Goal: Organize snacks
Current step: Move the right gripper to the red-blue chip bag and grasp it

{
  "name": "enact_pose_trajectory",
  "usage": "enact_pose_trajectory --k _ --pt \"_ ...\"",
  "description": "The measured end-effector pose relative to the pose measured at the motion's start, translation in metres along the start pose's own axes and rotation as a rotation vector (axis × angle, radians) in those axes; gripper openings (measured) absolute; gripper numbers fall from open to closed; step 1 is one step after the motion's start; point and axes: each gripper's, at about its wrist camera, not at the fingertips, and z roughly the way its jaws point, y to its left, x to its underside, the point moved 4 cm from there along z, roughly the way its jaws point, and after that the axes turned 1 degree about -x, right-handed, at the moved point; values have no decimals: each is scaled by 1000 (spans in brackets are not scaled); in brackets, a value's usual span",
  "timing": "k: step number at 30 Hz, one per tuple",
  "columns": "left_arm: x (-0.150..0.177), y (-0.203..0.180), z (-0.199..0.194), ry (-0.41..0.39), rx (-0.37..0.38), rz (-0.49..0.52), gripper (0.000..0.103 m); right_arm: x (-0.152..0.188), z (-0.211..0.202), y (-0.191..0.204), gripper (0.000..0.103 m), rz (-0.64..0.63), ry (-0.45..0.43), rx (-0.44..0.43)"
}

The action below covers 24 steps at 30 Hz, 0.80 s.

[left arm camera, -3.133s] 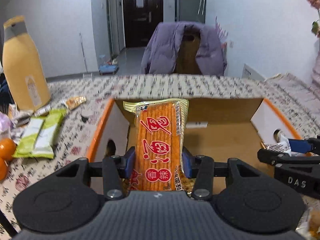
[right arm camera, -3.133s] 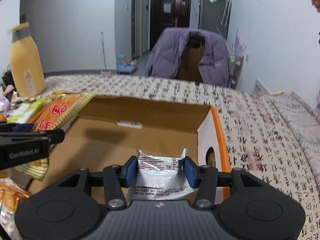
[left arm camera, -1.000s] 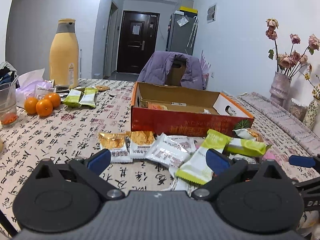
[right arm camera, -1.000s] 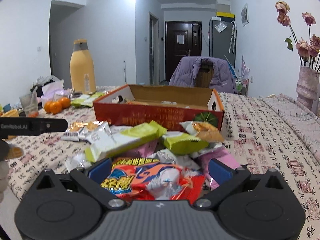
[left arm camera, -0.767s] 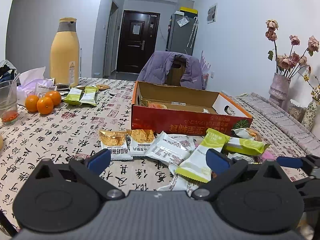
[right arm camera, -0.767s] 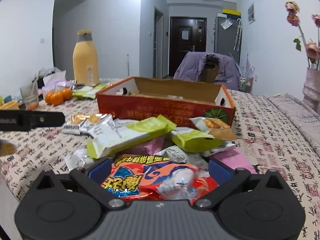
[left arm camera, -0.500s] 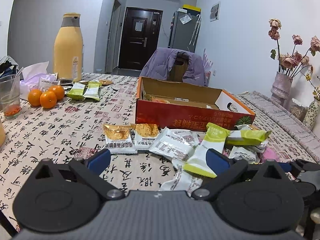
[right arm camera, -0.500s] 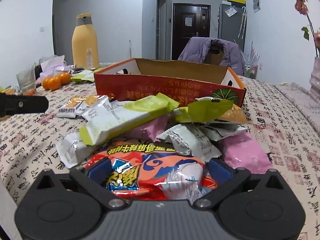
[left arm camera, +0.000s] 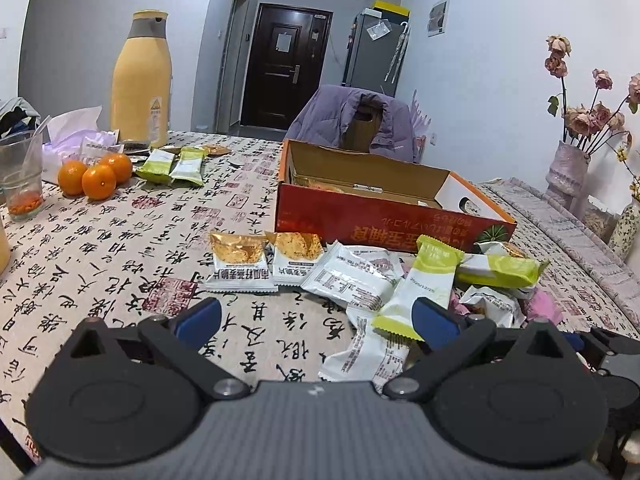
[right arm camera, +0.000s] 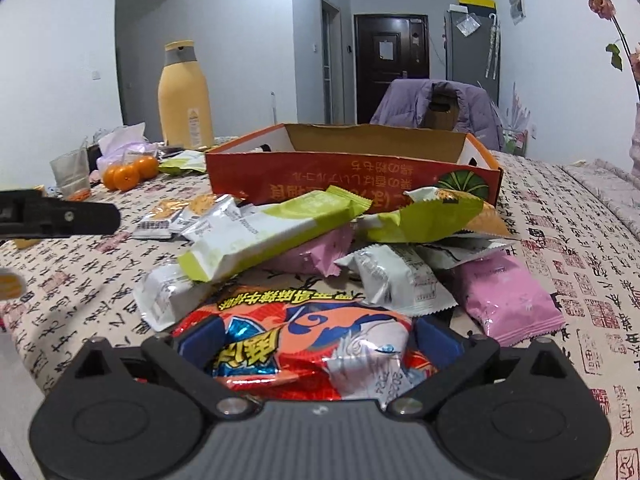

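An open red-orange cardboard box [left arm camera: 384, 224] [right arm camera: 352, 176] stands mid-table with a few snacks inside. A heap of snack packets lies in front of it: two gold-topped packets [left arm camera: 240, 264], white packets [left arm camera: 356, 276], green-and-white bars [left arm camera: 424, 284] [right arm camera: 264, 236] and pink packets [right arm camera: 504, 296]. My left gripper [left arm camera: 316, 320] is open and empty, low over the table near a white packet [left arm camera: 368, 352]. My right gripper [right arm camera: 318, 338] is open, its jaws on either side of a red-orange packet [right arm camera: 312, 344] without closing on it.
A tall yellow bottle [left arm camera: 140, 76], oranges [left arm camera: 96, 172], a glass [left arm camera: 18, 176], tissue and two green packets [left arm camera: 172, 164] sit at the far left. A chair with a purple jacket [left arm camera: 356, 120] stands behind the table. Vases of dried flowers [left arm camera: 568, 160] are on the right.
Both grippers let go of their packets in the box and drew back open. In the last second both have sunk lower toward the heap; the right now straddles the red-orange packet.
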Motion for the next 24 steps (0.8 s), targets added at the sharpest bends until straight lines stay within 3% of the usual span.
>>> enact_pose_trajectory --k 4,8,9,14,19,24 --pt "0 3 0 5 -5 -12 103 2 -7 0 93 13 -19 -4" --pt "0 3 -2 4 -7 -11 103 0 -10 -2 95 22 -18 -12" --pt "0 4 -3 4 -7 -11 103 -1 -12 -1 100 18 -25 -24" --pt "1 5 -4 7 -10 -10 103 -8 -22 13 103 -84 -40 -47" --pt "4 4 -2 22 -3 -5 103 -7 -4 24 103 -163 21 -24" --pt "7 2 -3 36 8 18 103 -4 7 10 103 -67 43 -69"
